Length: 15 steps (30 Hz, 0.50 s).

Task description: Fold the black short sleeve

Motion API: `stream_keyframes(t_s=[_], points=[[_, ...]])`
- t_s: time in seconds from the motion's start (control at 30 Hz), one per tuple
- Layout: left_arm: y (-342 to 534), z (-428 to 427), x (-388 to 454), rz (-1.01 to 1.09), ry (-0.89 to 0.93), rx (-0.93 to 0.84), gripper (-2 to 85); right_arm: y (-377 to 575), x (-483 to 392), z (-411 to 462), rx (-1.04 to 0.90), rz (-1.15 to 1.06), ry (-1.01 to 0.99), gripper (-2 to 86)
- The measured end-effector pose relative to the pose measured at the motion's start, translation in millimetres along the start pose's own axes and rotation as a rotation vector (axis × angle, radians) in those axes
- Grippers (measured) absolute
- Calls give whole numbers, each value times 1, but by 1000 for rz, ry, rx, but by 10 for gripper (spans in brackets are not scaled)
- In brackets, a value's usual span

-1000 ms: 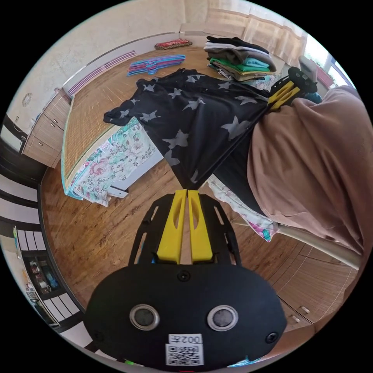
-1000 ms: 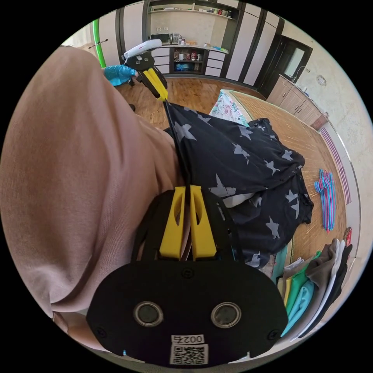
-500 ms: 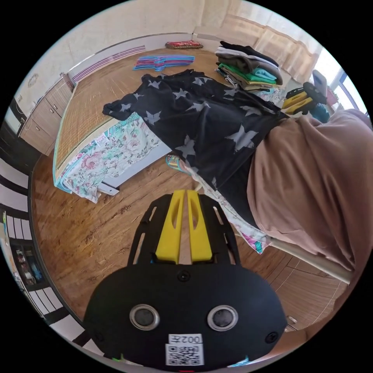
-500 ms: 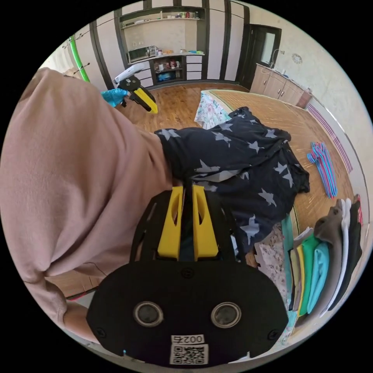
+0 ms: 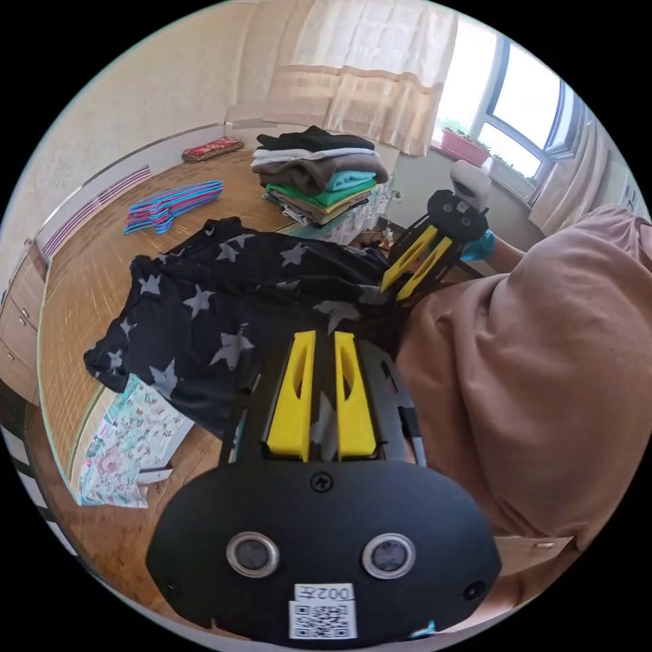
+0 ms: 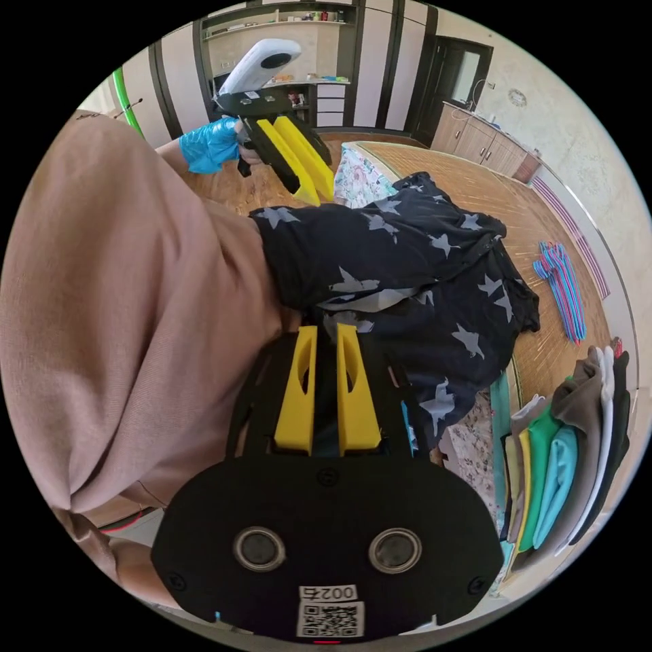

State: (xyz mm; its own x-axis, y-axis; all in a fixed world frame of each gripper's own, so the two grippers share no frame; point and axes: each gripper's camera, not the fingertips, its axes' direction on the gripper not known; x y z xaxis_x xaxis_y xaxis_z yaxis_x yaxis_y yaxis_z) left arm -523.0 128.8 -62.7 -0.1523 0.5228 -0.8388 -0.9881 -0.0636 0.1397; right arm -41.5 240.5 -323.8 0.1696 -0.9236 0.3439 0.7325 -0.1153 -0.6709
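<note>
The black short sleeve shirt (image 5: 204, 305) with grey stars lies bunched over the bed's edge and against the person's body. In the right gripper view the shirt (image 6: 421, 272) spreads across the bed's near side. My left gripper (image 5: 324, 334) hovers over the shirt, jaws a little apart, with cloth showing in the gap. From the right gripper view, the left gripper (image 6: 314, 193) sits just above the shirt's far edge, held by a blue-gloved hand (image 6: 207, 144). My right gripper (image 6: 327, 327) is shut on the shirt's near hem. The left gripper view catches the right gripper (image 5: 392, 288) with its tips at the cloth.
A stack of folded clothes (image 5: 319, 176) stands on the bed; the stack (image 6: 564, 462) is to the right of the shirt. Coloured hangers (image 5: 173, 204) lie on the straw mat (image 6: 543, 204). A floral sheet (image 5: 129, 448) hangs off the bed. The person's pinkish top (image 6: 122, 305) is close by.
A second ago the left gripper held a shirt corner stretched out; it let go, swung back over the shirt and its jaws parted. The shirt slackened and bunched. The right gripper kept its hold.
</note>
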Motion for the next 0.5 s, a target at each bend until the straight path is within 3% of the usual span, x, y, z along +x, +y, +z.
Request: stream_keyframes(t_s=[0.33, 0.5], points=[[-98, 84, 32, 123, 222, -88, 69, 44, 20, 14, 184, 197, 4, -4], [-124, 107, 44, 136, 207, -147, 64, 59, 13, 16, 277, 221, 3, -5]])
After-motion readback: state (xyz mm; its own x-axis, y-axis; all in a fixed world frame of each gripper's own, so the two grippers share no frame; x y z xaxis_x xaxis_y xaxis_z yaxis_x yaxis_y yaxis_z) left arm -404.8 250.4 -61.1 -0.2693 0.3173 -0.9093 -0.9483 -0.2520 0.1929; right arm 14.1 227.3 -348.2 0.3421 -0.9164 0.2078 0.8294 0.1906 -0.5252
